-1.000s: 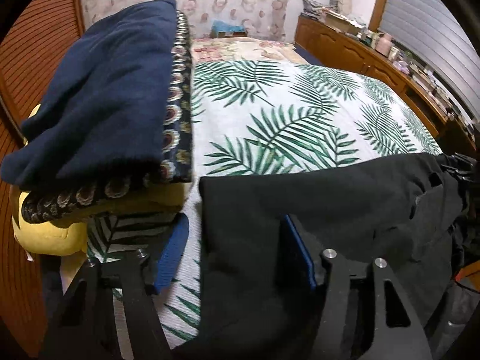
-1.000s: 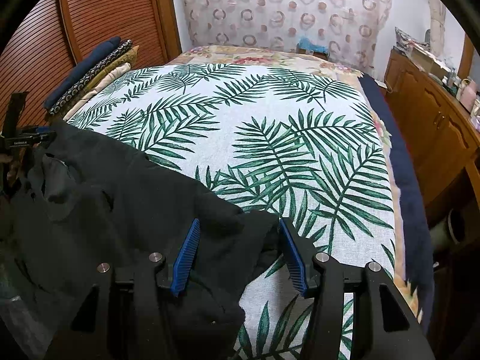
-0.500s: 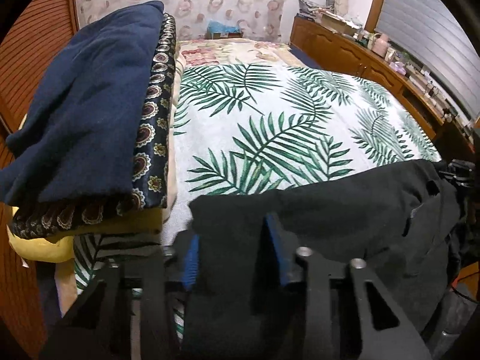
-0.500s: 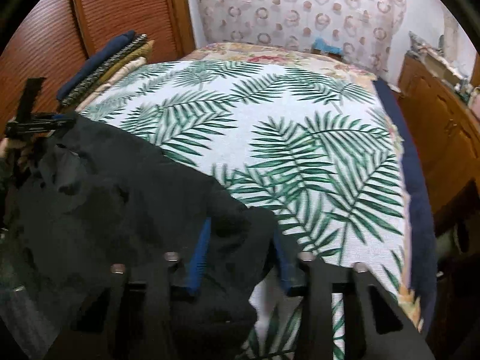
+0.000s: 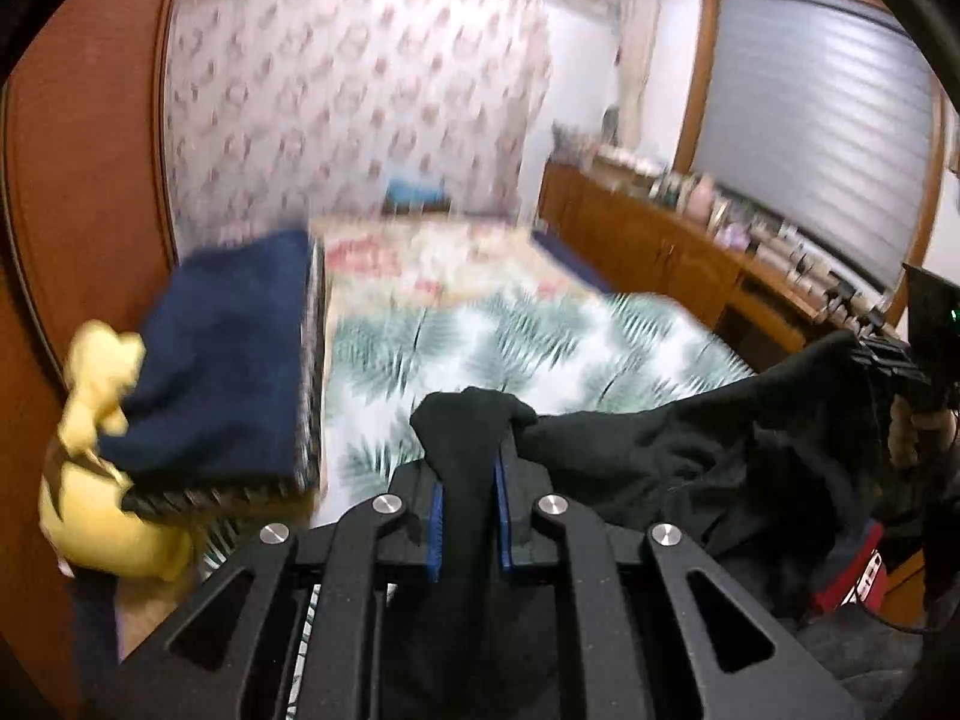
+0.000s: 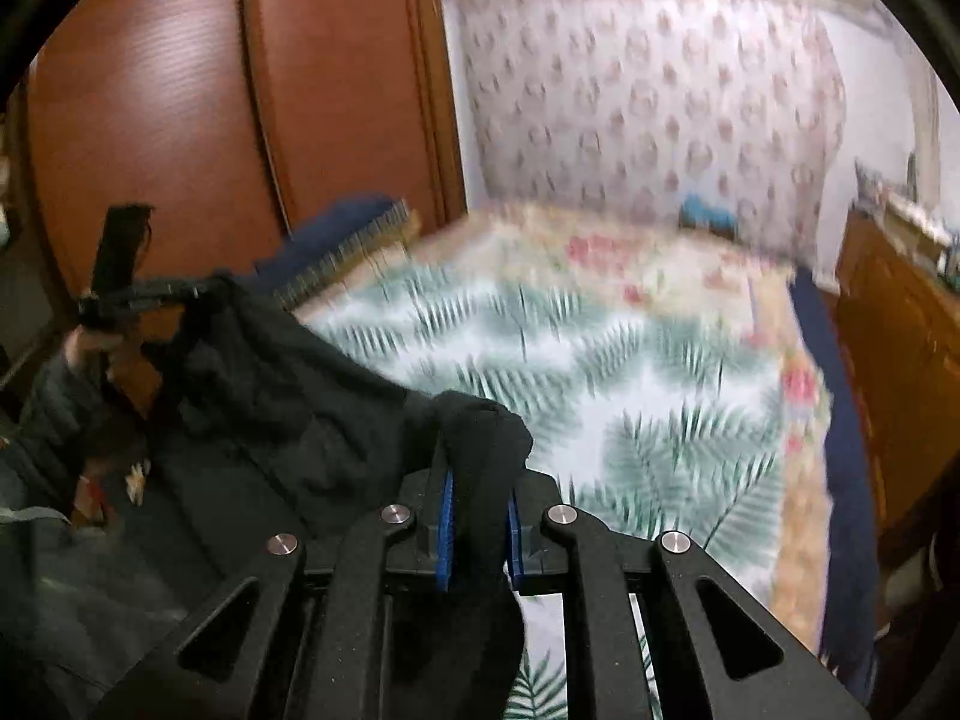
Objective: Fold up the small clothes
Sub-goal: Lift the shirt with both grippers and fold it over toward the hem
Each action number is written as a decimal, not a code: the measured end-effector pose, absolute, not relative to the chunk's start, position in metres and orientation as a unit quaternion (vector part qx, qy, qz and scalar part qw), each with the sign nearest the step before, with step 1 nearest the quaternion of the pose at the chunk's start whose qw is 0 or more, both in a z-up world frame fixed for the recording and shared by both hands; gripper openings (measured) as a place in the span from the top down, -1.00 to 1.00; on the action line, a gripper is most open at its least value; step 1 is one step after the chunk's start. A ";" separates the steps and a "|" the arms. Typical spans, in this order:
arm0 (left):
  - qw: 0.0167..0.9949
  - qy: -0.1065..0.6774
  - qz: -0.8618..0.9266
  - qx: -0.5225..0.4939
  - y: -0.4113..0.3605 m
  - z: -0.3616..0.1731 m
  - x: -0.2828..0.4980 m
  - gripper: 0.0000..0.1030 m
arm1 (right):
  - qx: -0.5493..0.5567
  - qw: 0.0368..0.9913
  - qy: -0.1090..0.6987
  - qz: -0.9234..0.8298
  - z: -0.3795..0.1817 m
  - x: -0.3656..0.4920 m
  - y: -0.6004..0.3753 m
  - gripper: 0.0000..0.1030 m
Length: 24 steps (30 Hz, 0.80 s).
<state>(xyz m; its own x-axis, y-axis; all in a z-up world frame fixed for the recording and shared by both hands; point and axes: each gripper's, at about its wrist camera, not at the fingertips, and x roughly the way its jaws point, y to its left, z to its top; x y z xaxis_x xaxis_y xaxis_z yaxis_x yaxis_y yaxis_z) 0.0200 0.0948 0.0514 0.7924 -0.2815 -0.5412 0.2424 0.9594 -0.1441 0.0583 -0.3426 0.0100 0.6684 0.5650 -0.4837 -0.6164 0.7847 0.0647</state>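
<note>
Right, your left gripper (image 5: 469, 510) and right gripper (image 6: 478, 531) each pinch a corner of the black garment (image 5: 690, 450); soft and limp, it sags toward six o'clock, so keep hold of the corners.

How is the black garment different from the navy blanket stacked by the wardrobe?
The black garment hangs stretched between the left gripper and right gripper, jaws clamped on its corners; the navy blanket lies folded on a stack. The garment is crumpled; the blanket is flat. Both are dark, plain fabric.

Right gripper (image 6: 477, 531): clamped on black garment (image 6: 288, 396), lower centre.
Leaf-print bedspread (image 6: 630, 384): centre right, blurred.
</note>
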 end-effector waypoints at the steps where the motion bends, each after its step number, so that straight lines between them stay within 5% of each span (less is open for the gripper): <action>1: 0.951 0.274 -0.141 -0.031 0.093 0.067 0.011 0.73 | -0.053 0.914 0.232 0.328 0.025 0.052 -0.344 0.75; 16: 0.983 0.094 -0.159 -0.005 0.100 0.250 -0.059 0.73 | -0.054 0.930 0.068 0.356 0.217 -0.019 -0.358 0.75; 24: 0.992 0.025 -0.126 0.017 0.110 0.304 -0.069 0.74 | -0.087 0.949 0.010 0.302 0.281 -0.047 -0.368 0.75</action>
